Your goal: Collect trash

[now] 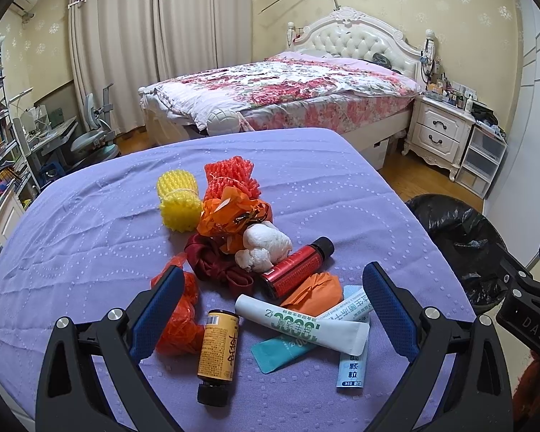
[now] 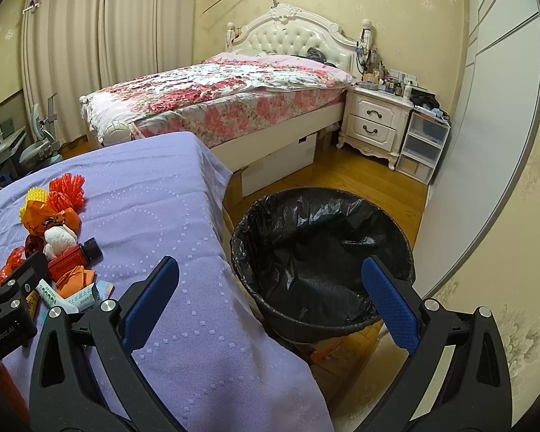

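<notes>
The left gripper (image 1: 271,318) hangs low over the purple cloth, its blue fingers spread wide and empty on either side of the nearest trash. Just under it lie a yellow bottle (image 1: 217,351) on its side, black cap toward the camera, a white tube (image 1: 302,324) lying across a teal sachet (image 1: 275,352), and a pale blue sachet (image 1: 352,367).

Behind these sit a red bottle (image 1: 293,270), an orange paper wad (image 1: 315,293), a white crumpled tissue (image 1: 264,244), a dark red ribbon (image 1: 216,264), an orange plastic wrapper (image 1: 178,318) touching the left finger, and two foam nets, one yellow (image 1: 180,199) and one red (image 1: 230,180). All of it rests on the table (image 1: 90,234).

The right gripper (image 2: 270,306) is likewise released and holds nothing, poised above the table edge and the bin (image 2: 324,252), which stands on the floor just beside the table with a black liner and looks empty.

Risks, as I judge them: the bottles are round and lie loose, so an off-centre pinch could send one rolling toward the edge. The flat sachets overlap under the tube, so closing there may catch two things or snag the cloth. The light wrappers may slip out over the floor before reaching the bin.
</notes>
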`<state>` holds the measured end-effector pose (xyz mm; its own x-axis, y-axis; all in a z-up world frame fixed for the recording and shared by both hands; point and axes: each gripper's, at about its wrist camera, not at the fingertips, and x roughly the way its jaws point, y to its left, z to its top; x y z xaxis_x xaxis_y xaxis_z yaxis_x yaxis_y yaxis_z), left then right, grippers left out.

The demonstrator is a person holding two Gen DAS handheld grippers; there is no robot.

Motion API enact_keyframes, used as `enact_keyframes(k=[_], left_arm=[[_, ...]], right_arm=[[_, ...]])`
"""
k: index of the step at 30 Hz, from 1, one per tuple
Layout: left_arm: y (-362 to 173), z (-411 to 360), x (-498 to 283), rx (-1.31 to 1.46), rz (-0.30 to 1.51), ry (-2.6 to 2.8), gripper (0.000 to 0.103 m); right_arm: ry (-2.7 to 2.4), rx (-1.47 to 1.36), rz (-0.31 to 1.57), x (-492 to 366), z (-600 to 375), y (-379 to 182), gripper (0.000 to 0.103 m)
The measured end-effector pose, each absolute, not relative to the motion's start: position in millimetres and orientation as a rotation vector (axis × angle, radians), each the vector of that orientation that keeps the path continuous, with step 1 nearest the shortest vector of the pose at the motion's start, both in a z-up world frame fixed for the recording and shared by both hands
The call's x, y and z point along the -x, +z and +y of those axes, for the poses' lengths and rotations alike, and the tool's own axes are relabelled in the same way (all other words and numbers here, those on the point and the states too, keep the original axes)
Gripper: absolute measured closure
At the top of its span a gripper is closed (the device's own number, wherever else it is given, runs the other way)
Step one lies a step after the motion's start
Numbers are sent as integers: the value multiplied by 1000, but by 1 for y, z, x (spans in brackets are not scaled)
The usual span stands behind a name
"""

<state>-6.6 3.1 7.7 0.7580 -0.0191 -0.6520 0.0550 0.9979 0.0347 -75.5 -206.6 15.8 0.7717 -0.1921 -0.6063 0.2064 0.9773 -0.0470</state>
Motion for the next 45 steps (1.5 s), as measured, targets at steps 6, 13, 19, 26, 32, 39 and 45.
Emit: enact_keyframes(k=[6, 13, 19, 26, 32, 39, 45], left_arm=[[7, 2, 6, -53, 710, -41, 7], [7, 2, 7, -55, 711, -42, 7], [4, -2, 7, -60, 717, -49, 7], [1, -5, 8, -67, 717, -56, 7], [2, -7, 8, -66, 719, -59, 7], [3, -8, 10, -71, 721, -69, 7], [4, -8, 11, -75, 725, -76, 7]], right_arm=[[-216, -23, 657, 75, -207, 16, 4], [-217, -24, 659, 77, -207, 14, 4], [-220, -24, 660, 78, -207, 13, 4], [-218, -27, 662, 77, -208, 13, 4], [-218, -28, 663, 77, -209, 13, 4], [-219, -30, 669, 79, -209, 10, 4], [-215, -32, 677, 82, -212, 3, 4]])
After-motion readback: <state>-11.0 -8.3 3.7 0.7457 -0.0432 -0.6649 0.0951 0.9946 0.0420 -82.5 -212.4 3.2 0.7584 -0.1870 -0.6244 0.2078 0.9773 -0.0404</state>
